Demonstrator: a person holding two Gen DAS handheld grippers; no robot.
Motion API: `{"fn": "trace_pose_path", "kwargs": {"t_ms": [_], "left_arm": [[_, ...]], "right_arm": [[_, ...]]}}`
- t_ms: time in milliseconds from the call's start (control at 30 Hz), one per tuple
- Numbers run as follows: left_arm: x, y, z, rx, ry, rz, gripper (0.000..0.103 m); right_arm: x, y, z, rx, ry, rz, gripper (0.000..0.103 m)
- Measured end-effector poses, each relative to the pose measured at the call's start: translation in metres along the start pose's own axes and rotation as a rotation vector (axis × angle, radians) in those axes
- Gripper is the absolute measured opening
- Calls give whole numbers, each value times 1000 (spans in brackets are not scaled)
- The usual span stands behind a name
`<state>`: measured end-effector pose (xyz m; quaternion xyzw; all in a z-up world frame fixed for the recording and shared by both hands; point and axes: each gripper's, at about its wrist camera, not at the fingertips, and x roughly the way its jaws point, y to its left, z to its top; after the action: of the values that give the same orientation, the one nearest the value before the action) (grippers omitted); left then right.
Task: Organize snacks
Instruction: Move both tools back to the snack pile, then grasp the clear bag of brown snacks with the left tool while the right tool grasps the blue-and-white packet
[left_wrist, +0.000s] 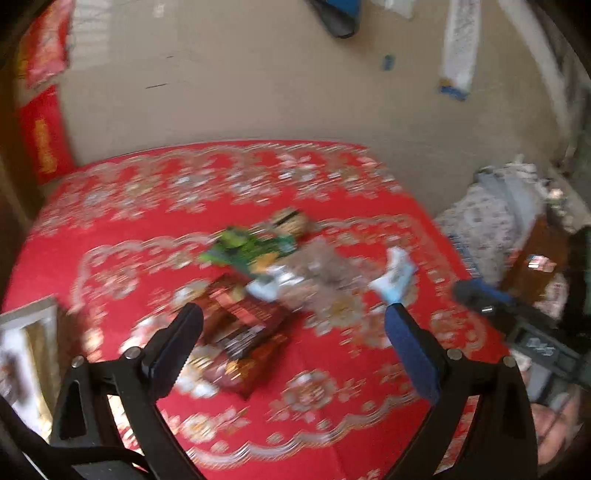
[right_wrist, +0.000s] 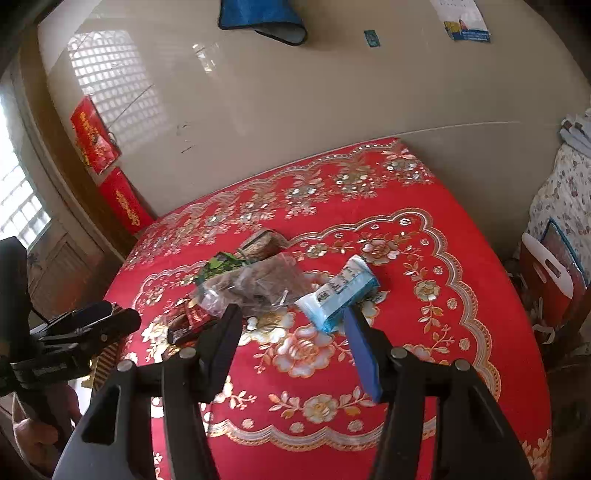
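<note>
Several snack packets lie in a loose pile on a red flowered tablecloth (right_wrist: 424, 369). A dark red-brown packet (left_wrist: 243, 328) (right_wrist: 188, 321) lies nearest my left gripper. A green packet (left_wrist: 251, 247) (right_wrist: 219, 266), a tan round packet (left_wrist: 291, 221) (right_wrist: 260, 245), a clear bag of brown pieces (left_wrist: 321, 269) (right_wrist: 258, 284) and a white and blue packet (left_wrist: 395, 273) (right_wrist: 340, 295) lie behind it. My left gripper (left_wrist: 293, 317) is open and empty above the dark packet; it also shows in the right wrist view (right_wrist: 110, 317). My right gripper (right_wrist: 291, 317) is open and empty, just short of the clear bag and blue packet.
The table stands against a beige glossy wall (right_wrist: 295, 110). Red paper bags (right_wrist: 96, 136) lean at the far left. A white-edged box (left_wrist: 26, 354) sits at the table's left edge. A flowered cloth pile (left_wrist: 506, 206) and red bags (right_wrist: 550, 280) stand to the right.
</note>
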<state>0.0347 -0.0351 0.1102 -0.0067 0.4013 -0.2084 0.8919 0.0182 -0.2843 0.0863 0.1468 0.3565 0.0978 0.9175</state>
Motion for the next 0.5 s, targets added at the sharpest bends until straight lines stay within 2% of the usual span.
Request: {"fn": "trace_pose_path", "kwargs": {"t_ms": [33,67,133,233,433,500], "left_arm": [[3,-1,2,2,2,-28,99],[8,-2,5,6,10,-22,99],[14,-7,10,32,-6,31,99],[23,-9,19,45,-33,-2,99],[59,-13,36,44,35,-30,99],[69,-14,41,61,50,-12,99]], "right_arm": [[3,-3,1,7,6,2,57],[6,-4,1,12,11,0,57],[12,-8,2,20,22,-6,57],[23,-16,4,42,49,-17,57],[49,-31,9,94,104,-38,57],[56,-35,11,113,117,-32,57]]}}
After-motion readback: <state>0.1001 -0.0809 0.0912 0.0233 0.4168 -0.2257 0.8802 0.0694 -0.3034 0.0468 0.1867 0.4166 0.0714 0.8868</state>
